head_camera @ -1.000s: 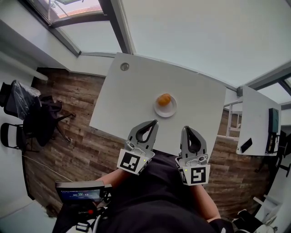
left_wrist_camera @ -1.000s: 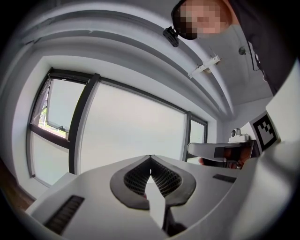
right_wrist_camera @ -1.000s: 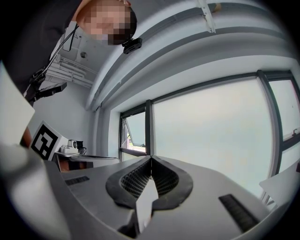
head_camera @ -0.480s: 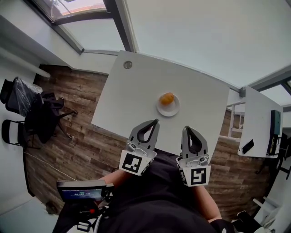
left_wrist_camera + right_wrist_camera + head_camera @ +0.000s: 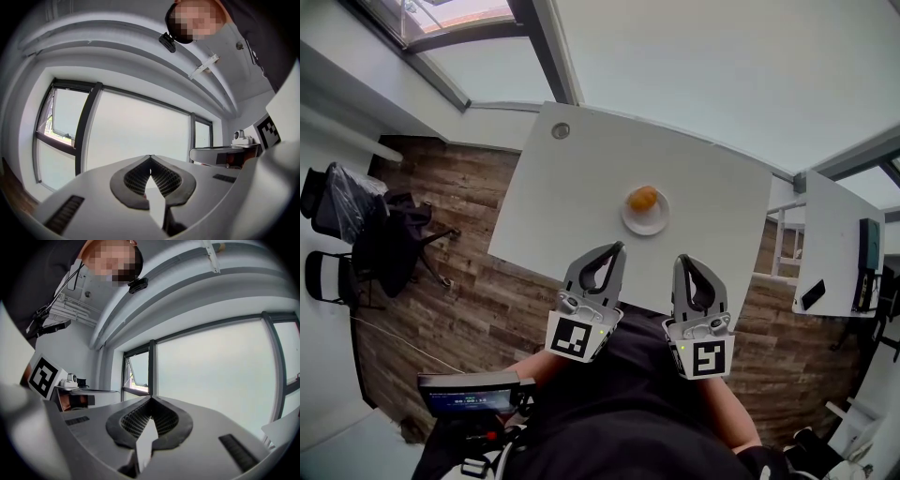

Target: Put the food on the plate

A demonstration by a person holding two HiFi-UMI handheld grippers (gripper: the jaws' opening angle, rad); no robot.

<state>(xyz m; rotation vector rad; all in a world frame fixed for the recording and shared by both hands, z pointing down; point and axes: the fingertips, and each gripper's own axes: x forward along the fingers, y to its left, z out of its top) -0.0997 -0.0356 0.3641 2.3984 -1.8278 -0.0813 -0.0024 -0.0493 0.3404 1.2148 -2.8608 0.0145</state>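
Both grippers are closed and empty. Left gripper [image 5: 619,247]: pads meet at the tips with only a thin slit further back, nothing in it. Right gripper [image 5: 682,258]: same, tips together, nothing held. They sit side by side, apart from each other, pointing level over the near edge of the table [image 5: 572,187].

Food [image 5: 642,198] is on the plate [image 5: 645,223], toward the side of it farthest from the jaws. It's an orange-brown roundish lump, too small in the head view for me to say what kind. The plate lies ahead of both sets of tips. Sideways it falls between them, a bit nearer the left tips. Neither gripper touches the plate or the food.

Straight past the left jaws I only get a big window [image 5: 136,136] with a dark frame. The right jaws face the same kind of glazing.

Other items:
- Grommet [image 5: 560,131]: well ahead of the left jaws, near the table's far left corner.
- Black chair [image 5: 356,225]: well off to the left of the left jaws, on the wood floor [image 5: 441,291].
- Small screen [image 5: 469,394]: behind the left gripper, by the person's body.
- Second table [image 5: 830,234]: off to the right of the right jaws.
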